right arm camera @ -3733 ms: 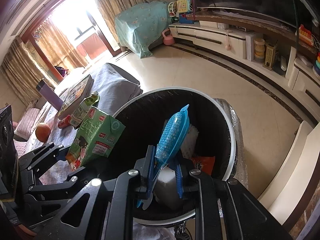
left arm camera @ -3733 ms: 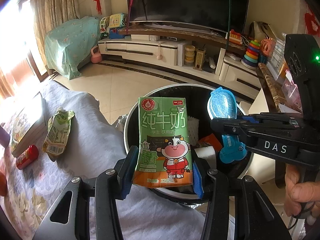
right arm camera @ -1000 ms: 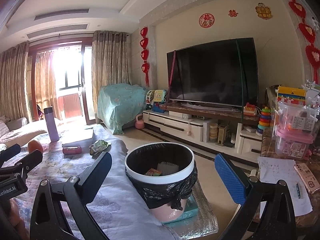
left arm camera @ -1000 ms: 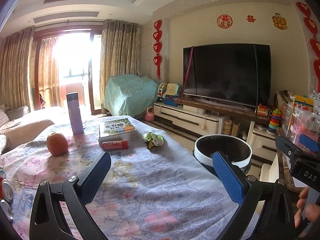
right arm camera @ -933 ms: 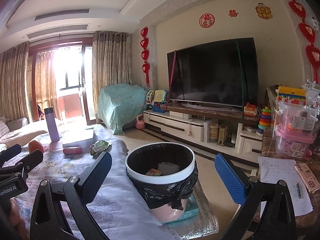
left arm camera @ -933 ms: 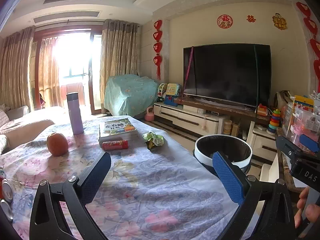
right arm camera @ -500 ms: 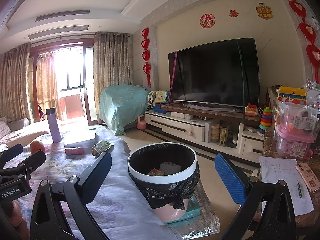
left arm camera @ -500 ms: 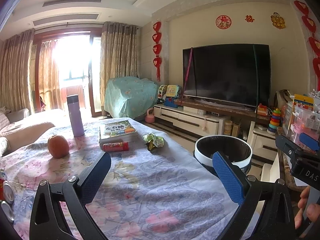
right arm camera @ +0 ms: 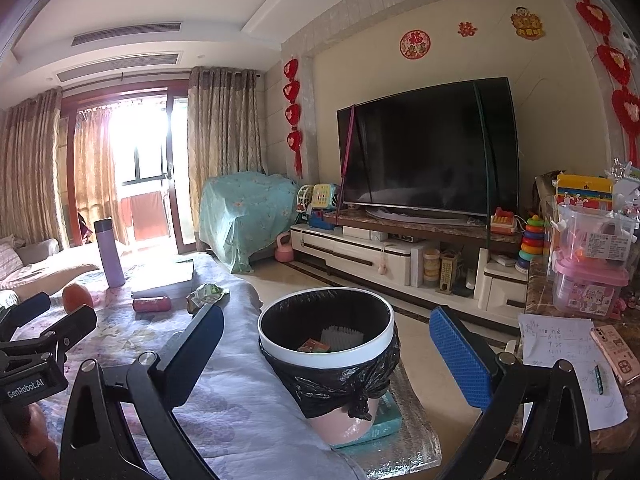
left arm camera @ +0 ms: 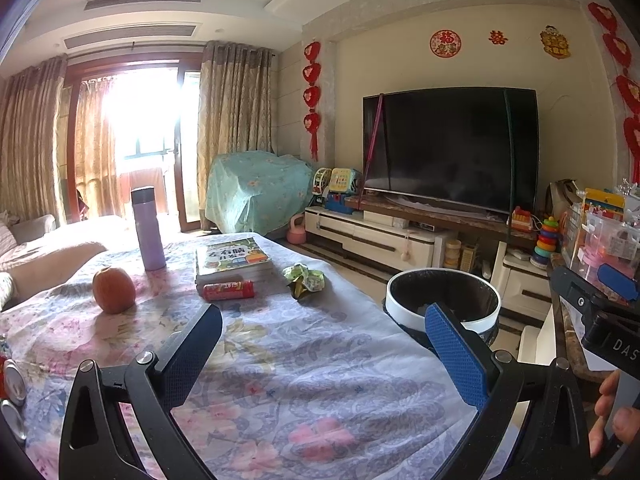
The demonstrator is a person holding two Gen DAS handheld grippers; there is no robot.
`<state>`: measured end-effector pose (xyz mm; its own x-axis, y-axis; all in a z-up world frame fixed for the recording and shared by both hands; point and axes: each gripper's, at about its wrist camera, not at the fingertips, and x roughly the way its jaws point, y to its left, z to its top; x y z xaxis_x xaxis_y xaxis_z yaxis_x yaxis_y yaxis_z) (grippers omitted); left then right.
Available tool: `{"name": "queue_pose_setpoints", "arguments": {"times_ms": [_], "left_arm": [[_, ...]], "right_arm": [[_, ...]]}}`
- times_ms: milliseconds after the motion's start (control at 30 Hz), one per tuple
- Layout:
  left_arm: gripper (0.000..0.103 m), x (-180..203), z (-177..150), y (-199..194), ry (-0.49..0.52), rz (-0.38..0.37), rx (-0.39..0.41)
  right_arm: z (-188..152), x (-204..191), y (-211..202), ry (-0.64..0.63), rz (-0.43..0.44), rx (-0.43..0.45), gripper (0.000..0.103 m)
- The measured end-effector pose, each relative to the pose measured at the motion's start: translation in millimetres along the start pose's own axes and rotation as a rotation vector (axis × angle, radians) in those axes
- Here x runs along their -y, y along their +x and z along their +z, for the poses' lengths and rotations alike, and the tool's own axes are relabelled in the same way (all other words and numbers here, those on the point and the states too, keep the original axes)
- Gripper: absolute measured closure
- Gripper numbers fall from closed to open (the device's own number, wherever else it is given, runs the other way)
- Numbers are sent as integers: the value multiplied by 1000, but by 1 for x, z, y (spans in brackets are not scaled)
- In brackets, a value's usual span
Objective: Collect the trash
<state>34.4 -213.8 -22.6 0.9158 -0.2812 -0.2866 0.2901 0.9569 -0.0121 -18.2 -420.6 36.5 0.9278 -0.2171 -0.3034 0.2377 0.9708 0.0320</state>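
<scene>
A crumpled green wrapper [left arm camera: 305,280] [right arm camera: 206,294] lies on the floral tablecloth near the table's far end, beside a small red can [left arm camera: 228,290] [right arm camera: 152,304]. The black-lined bin [right arm camera: 326,332] [left arm camera: 442,300] stands just past the table's right edge and holds a milk carton and other trash. My left gripper [left arm camera: 324,344] hovers open and empty over the near part of the table. Raised above the bin's near side, my right gripper [right arm camera: 326,342] is also open and empty.
An apple [left arm camera: 114,290], a purple flask [left arm camera: 148,228] and a stack of books [left arm camera: 232,260] sit on the table [left arm camera: 300,380]. Cans [left arm camera: 12,376] lie at the left edge. A side table [right arm camera: 572,364] with papers and a phone stands right of the bin.
Both grippers let go of the milk carton and the blue packet into the bin, opened wide, and pulled back and up. Over the last second the views barely shift.
</scene>
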Motion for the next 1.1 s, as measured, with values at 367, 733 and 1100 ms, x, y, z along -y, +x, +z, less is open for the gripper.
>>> {"name": "queue_pose_setpoints", "arguments": {"times_ms": [367, 733, 1100], "left_arm": [[1, -1, 0, -1, 0, -1, -3], [1, -2, -2, 2, 3, -4, -9], [1, -3, -3, 5, 5, -10, -17]], "right_arm": [[0, -2, -1, -2, 4, -1, 0], [0, -2, 0, 1, 7, -2, 0], [0, -3, 0, 2, 9, -2, 0]]}}
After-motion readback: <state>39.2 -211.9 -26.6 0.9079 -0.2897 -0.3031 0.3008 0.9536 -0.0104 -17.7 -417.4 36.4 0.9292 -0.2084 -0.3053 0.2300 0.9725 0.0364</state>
